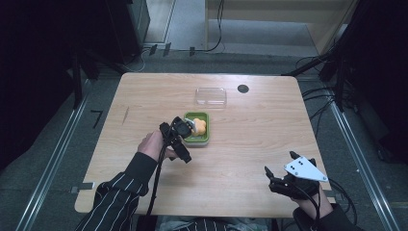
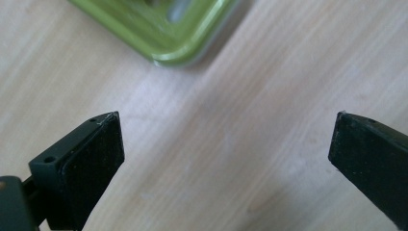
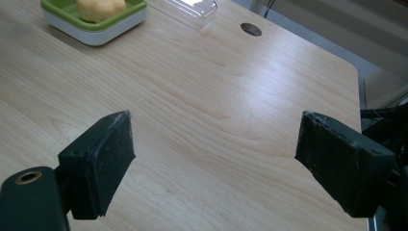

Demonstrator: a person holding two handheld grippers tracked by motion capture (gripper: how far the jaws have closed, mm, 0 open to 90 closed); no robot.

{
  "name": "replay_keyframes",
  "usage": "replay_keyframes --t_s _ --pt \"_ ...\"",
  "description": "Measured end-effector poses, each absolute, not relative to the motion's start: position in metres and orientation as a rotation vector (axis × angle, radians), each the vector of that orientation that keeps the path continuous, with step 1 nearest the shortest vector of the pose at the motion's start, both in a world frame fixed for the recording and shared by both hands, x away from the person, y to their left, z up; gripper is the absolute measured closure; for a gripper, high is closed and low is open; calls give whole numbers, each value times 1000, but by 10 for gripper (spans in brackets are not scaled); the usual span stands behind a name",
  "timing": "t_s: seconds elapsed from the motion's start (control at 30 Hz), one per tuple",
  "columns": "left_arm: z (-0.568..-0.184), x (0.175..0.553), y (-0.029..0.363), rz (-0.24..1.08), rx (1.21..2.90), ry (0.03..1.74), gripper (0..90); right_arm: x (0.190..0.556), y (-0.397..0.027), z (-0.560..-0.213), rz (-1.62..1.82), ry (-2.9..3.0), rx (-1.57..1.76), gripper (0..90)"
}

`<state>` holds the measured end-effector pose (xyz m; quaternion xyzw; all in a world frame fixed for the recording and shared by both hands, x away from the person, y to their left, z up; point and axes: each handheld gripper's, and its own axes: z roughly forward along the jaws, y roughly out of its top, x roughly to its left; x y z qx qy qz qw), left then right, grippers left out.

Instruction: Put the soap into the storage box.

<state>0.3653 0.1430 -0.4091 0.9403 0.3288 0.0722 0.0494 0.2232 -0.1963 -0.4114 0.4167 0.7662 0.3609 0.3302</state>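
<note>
Left tongs (image 1: 185,124) spread wide with nothing between, poised at the near-left edge of a green tray (image 1: 206,129) mid-table, a yellow lump (image 1: 199,126) sitting inside it. Right tongs (image 1: 279,169) likewise gaping and empty, over the near right corner of the table (image 1: 250,144). Clear lid (image 1: 210,96) lying beyond the tray, apart from it, beside a round hole (image 1: 243,88).

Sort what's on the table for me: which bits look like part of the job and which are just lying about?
Likely in play:
green tray
yellow food piece in it
clear lid beyond the tray
left gripper, open at the tray
right gripper, open, near edge

Lying about:
table hole
cables on floor
</note>
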Motion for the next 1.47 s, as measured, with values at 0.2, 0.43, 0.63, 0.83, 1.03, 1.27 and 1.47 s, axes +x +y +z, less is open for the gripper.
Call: replay_keyframes --t_s 0.2,0.43,0.63,0.83,1.03,1.27,1.47 --pt "-412 349 152 207 2872 1010 0 223 -196 -411 946 2003 1090 137" --pt "-424 332 161 172 2892 1026 0 223 -196 -411 946 2001 1088 137" --pt "-430 317 170 161 2893 1040 0 223 -196 -411 946 2001 1088 137" --pt "-437 298 177 149 2912 1043 0 223 -196 -411 946 1998 1089 137" --pt "-439 285 188 155 2889 1075 0 222 -196 -411 943 1998 1085 137" --pt "-446 274 195 136 2900 1084 0 222 -196 -411 941 1996 1089 137" --pt "-446 274 195 144 2888 1072 0 223 -196 -411 944 1992 1091 137"
